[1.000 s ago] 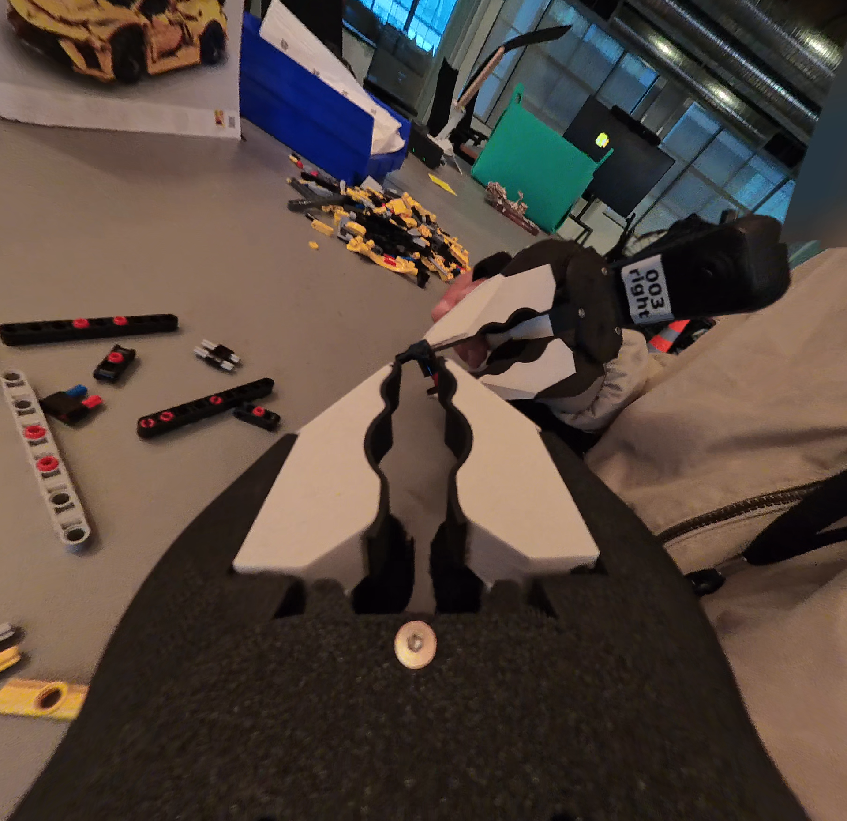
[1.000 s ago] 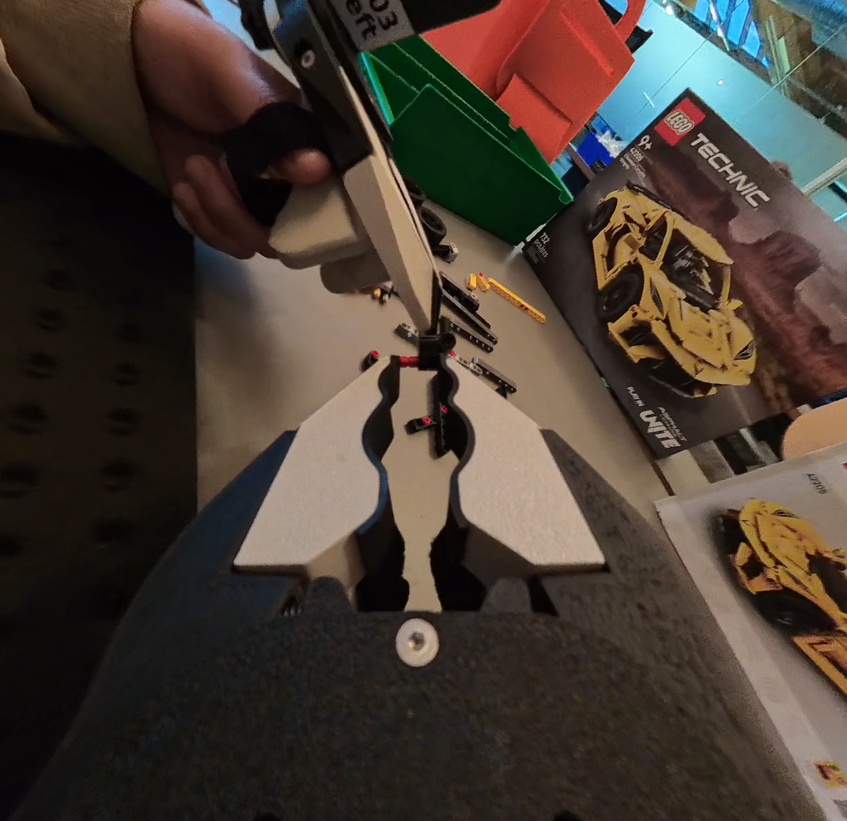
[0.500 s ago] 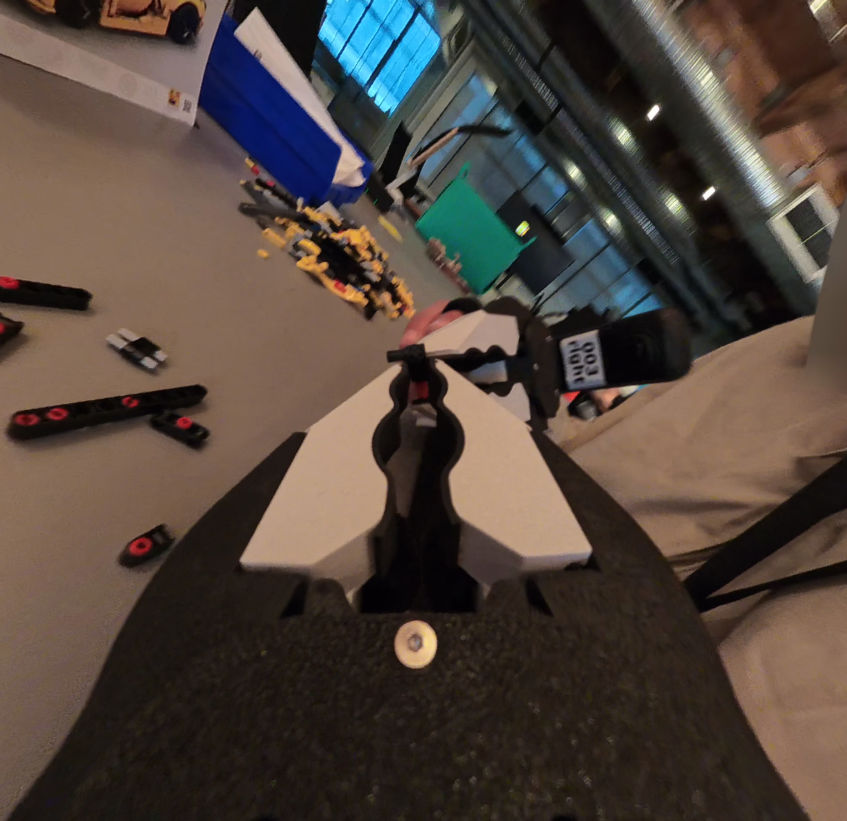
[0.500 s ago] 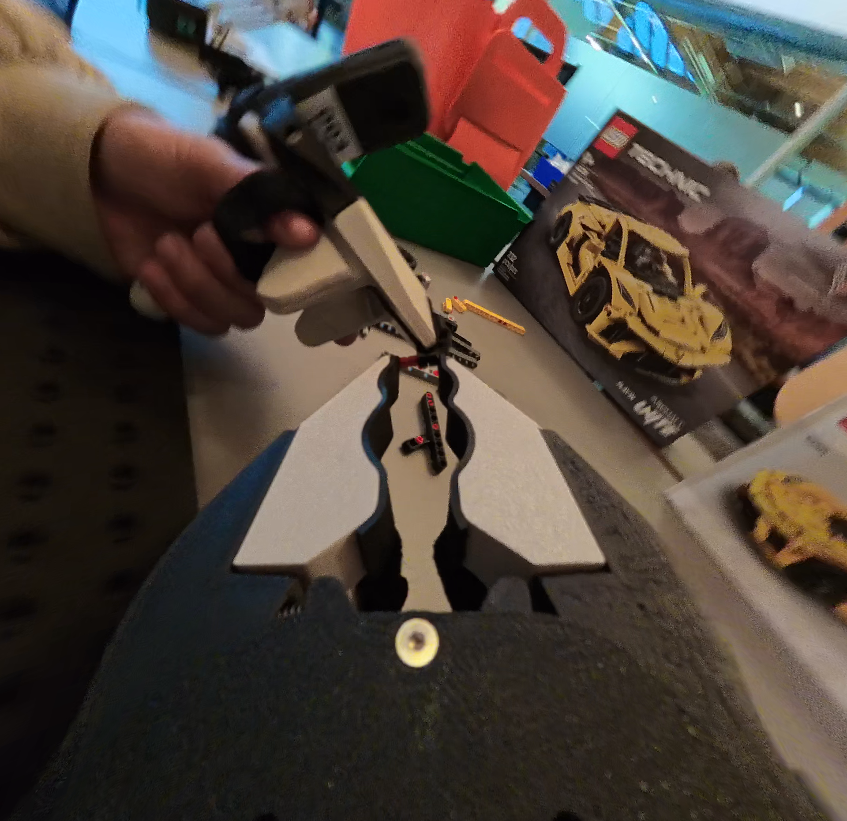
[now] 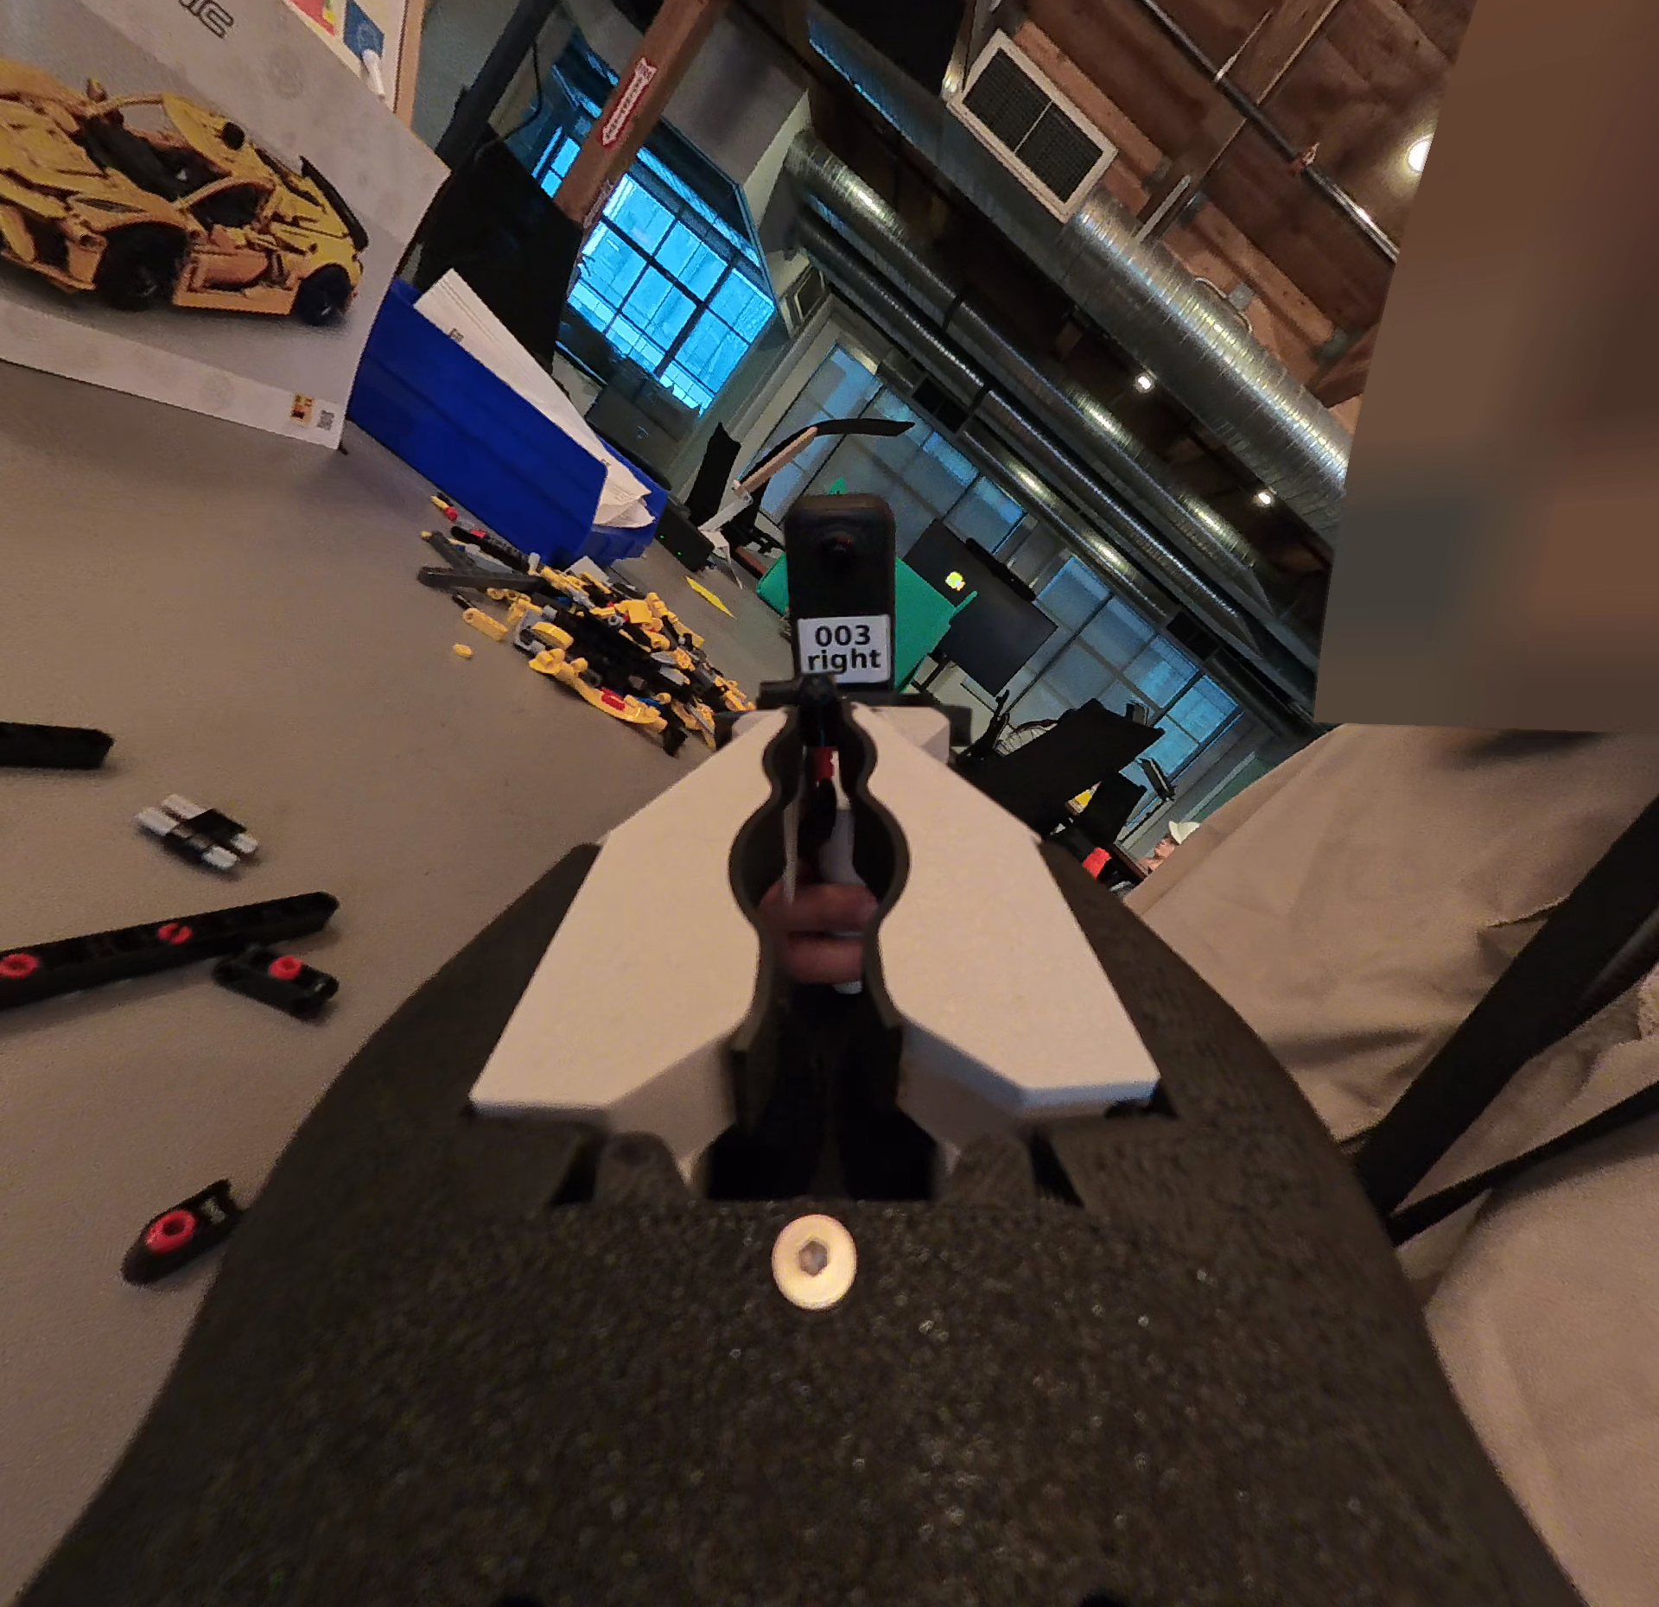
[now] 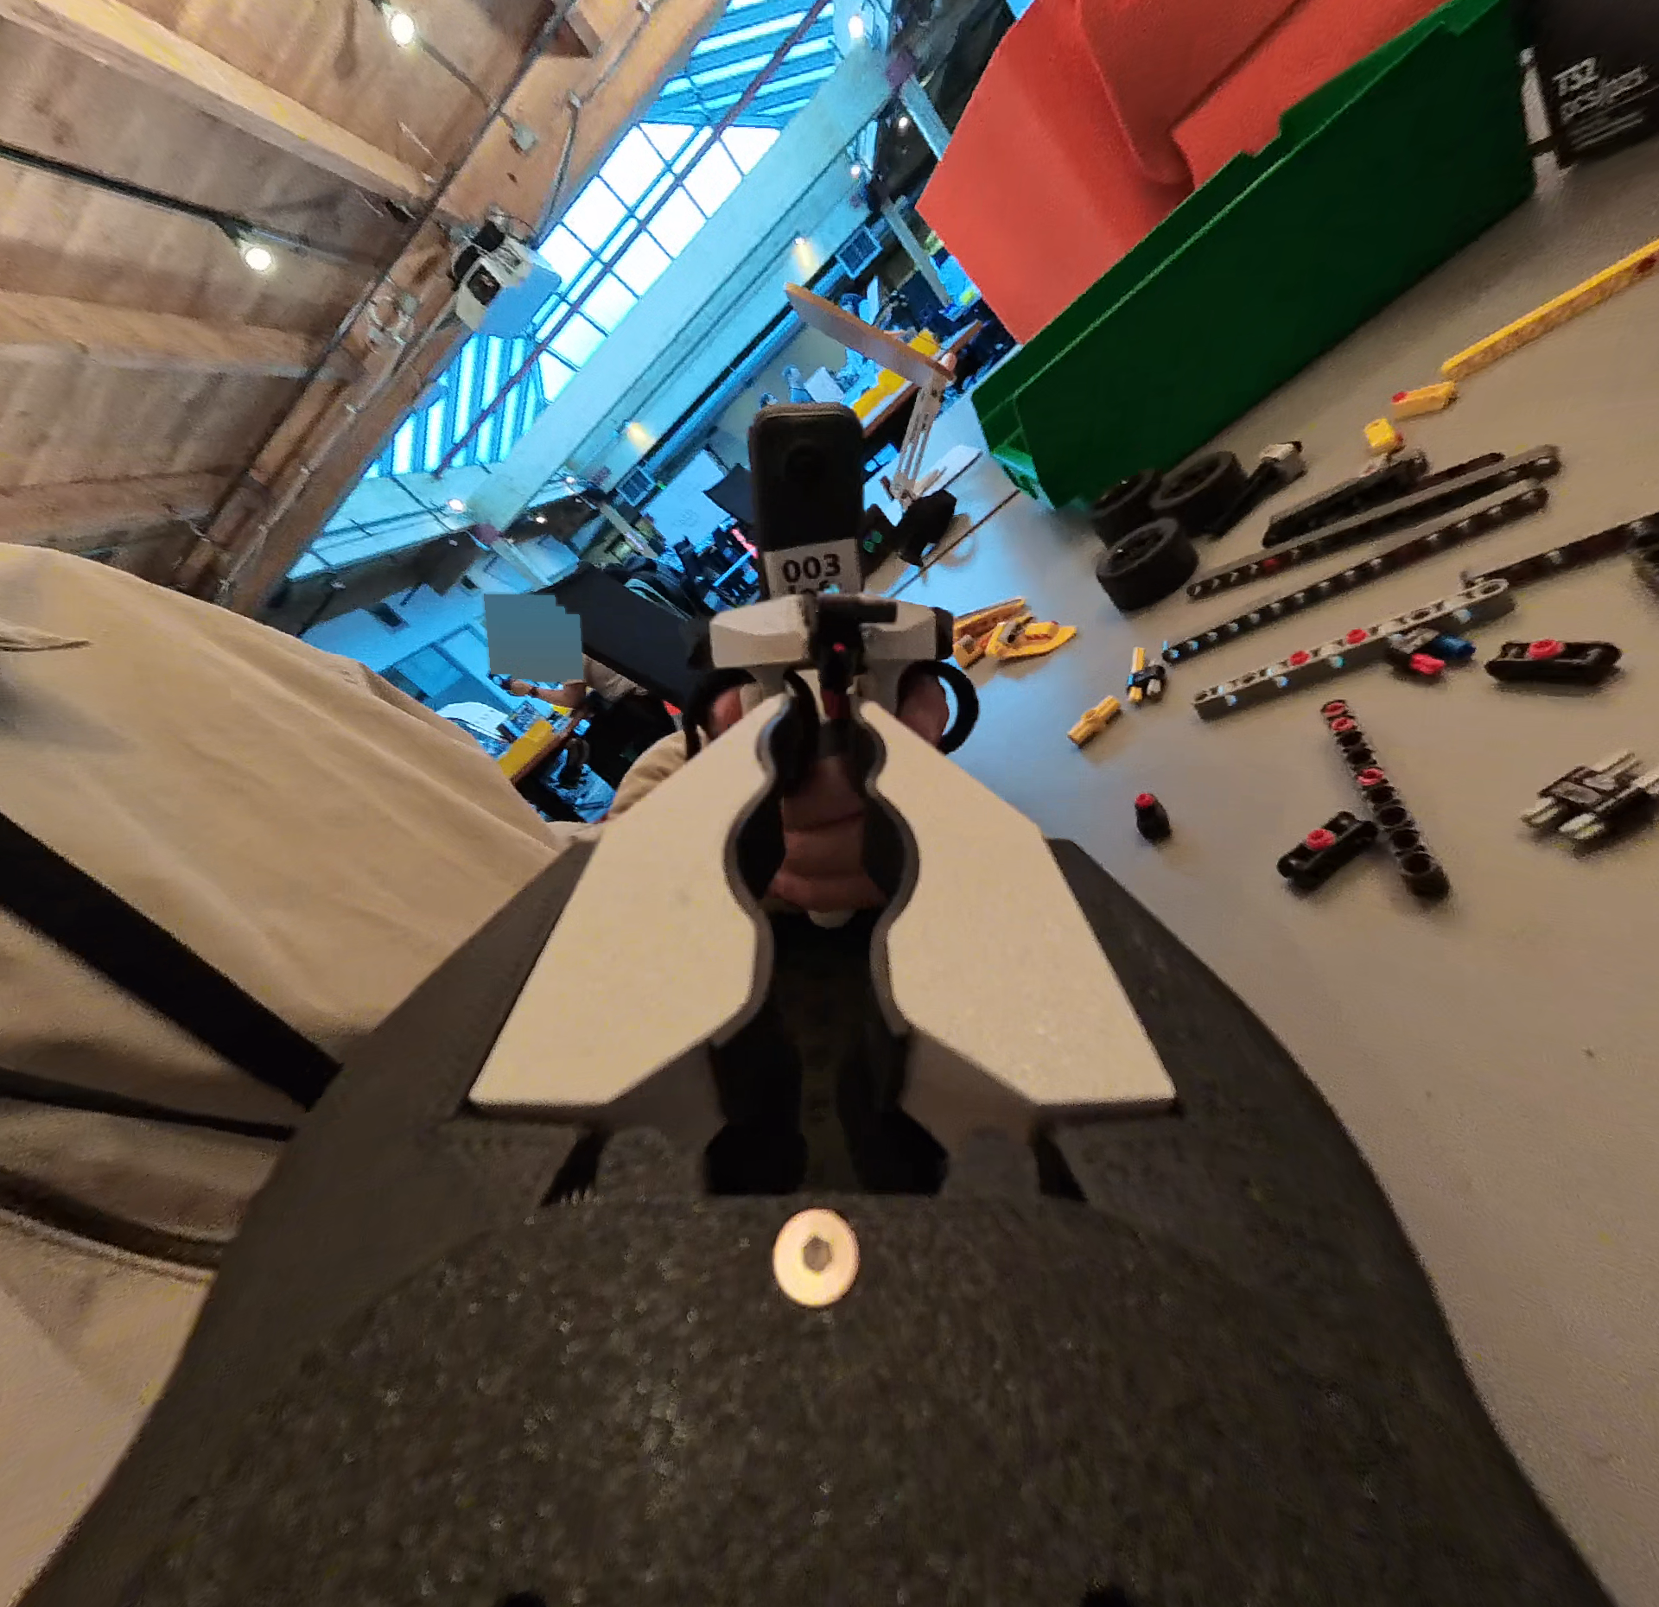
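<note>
Blue bin [image 5: 485, 433] — white papers [image 5: 530, 370] inside; green bin [image 6: 1257, 307] beside wheels [image 6: 1158, 523].

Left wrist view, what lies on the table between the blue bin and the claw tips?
A loose pile of yellow and black building pieces lies between the blue bin and the left claw. The left wrist view shows it.

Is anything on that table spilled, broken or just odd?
Nothing looks broken. A heap of yellow and black pieces lies loose beside the blue bin, and three black wheels sit unattached by the green bin.
</note>
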A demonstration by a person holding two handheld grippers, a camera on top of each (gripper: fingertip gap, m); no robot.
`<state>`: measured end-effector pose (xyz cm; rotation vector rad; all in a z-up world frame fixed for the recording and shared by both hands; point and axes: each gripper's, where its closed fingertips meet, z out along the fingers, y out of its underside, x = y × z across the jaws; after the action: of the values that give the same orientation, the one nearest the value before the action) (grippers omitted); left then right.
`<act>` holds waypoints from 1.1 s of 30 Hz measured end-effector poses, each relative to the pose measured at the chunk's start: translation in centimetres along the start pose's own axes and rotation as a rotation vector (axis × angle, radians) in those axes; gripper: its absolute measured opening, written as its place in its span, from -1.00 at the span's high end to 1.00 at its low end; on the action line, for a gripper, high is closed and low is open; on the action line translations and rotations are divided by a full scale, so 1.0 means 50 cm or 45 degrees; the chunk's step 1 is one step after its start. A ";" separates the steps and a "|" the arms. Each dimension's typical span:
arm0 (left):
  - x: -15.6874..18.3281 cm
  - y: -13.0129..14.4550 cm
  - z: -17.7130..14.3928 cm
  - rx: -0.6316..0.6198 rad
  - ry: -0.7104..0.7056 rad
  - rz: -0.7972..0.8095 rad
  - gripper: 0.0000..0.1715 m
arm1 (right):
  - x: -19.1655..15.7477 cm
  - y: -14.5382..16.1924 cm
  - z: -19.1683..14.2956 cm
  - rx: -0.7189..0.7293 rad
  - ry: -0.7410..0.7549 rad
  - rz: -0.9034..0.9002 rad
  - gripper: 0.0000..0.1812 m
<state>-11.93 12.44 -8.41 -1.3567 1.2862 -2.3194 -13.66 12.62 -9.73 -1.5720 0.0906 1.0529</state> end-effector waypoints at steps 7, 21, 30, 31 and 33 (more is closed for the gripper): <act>0.004 0.007 0.010 -0.014 0.020 -0.016 0.91 | 0.005 -0.001 -0.012 -0.018 0.055 -0.100 0.96; 0.018 0.021 0.015 -0.074 -0.006 0.109 0.92 | -0.007 0.011 -0.020 -0.078 -0.014 -0.088 0.96; -0.009 -0.076 -0.074 0.136 -0.300 0.448 0.92 | 0.017 0.020 -0.020 -0.099 0.105 -0.172 0.98; -0.046 -0.097 -0.120 0.104 -0.482 0.493 0.92 | 0.022 0.013 -0.023 -0.076 0.129 -0.184 0.93; -0.121 -0.107 -0.231 -0.111 -0.875 0.549 0.92 | 0.026 0.002 -0.029 -0.028 0.140 -0.178 0.91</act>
<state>-15.97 25.72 -10.77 -1.5174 1.2775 -1.3534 -12.13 12.00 -10.79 -1.6314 0.0434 0.8614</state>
